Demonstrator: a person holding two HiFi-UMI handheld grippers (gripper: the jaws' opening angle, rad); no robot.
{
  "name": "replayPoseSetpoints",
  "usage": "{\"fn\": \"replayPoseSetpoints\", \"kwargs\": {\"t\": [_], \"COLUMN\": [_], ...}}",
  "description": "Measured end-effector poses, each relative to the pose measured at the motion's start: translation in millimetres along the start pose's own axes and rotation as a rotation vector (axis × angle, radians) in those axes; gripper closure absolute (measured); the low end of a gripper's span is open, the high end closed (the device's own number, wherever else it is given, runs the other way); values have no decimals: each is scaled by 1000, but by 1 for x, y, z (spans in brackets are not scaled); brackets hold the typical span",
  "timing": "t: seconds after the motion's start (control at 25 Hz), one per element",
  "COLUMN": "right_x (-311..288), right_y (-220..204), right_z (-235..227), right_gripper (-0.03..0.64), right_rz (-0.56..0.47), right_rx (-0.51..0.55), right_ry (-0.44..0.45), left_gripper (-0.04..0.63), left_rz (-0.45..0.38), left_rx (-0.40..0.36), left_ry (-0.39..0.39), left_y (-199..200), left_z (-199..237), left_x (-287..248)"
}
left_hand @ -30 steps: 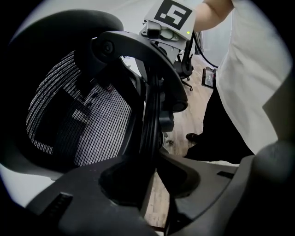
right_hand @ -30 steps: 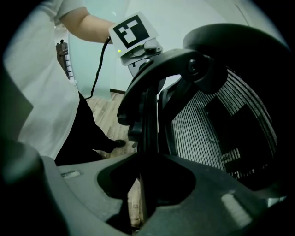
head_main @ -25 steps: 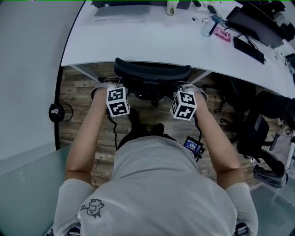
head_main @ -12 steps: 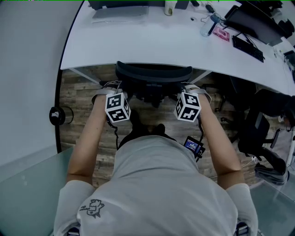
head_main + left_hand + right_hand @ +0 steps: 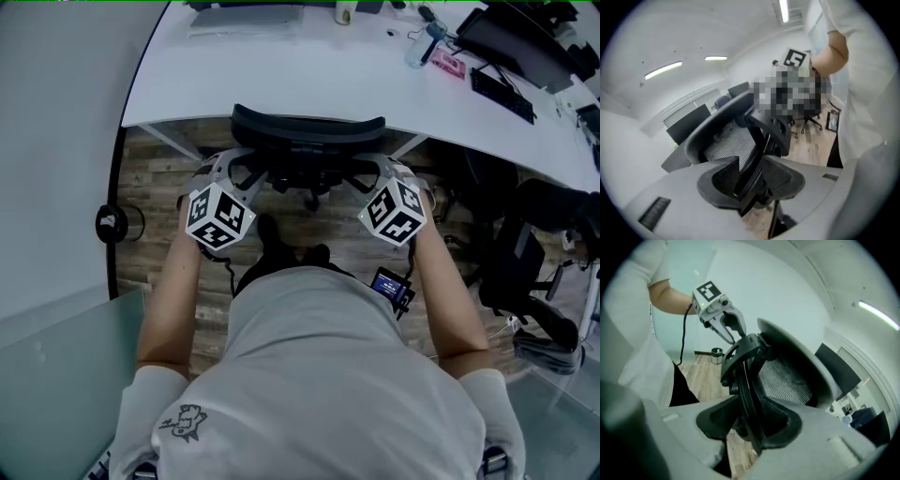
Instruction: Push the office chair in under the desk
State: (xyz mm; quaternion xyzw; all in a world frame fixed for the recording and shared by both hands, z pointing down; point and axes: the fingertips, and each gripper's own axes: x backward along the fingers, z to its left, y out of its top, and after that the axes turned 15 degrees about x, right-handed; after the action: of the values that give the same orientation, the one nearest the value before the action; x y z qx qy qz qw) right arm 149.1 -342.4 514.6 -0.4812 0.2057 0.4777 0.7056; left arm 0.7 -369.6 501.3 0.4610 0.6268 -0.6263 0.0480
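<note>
Chair [image 5: 309,141] mostly hidden under desk [image 5: 281,84]; left tongs [image 5: 232,171] and right tongs [image 5: 377,171], just spreading apart, straddle its frame.

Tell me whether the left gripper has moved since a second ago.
Yes. The left gripper has drawn back from the desk and leftward; its jaws have just been opening, a strut of the office chair between them.

Mesh chair [image 5: 309,129], smooth desk [image 5: 281,80], wood-grain floor [image 5: 164,187]

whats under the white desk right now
The office chair sits pushed in beneath the white desk. Only its backrest top and rear frame show at the desk's edge. The desktop covers its seat.
</note>
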Motion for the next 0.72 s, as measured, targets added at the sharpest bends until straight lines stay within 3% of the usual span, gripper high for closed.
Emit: {"fn": "replayPoseSetpoints", "kwargs": {"t": [0.16, 0.44, 0.56, 0.72], "right_x": [23, 72, 91, 109], "right_y": [13, 42, 52, 58], "right_z": [-2, -9, -11, -5], "right_gripper": [469, 540, 588, 612], "right_rz": [-116, -334, -395, -453], "right_rx": [-132, -272, -294, -311], "right_ry": [-58, -217, -281, -321], "left_gripper": [443, 445, 460, 526], "left_rz": [-196, -463, -545, -597], "left_rx": [209, 472, 529, 567], "left_ry": [3, -51, -17, 13], "left_y": [38, 91, 99, 106], "left_z": [-11, -38, -41, -52], "left_x": [23, 65, 80, 96]}}
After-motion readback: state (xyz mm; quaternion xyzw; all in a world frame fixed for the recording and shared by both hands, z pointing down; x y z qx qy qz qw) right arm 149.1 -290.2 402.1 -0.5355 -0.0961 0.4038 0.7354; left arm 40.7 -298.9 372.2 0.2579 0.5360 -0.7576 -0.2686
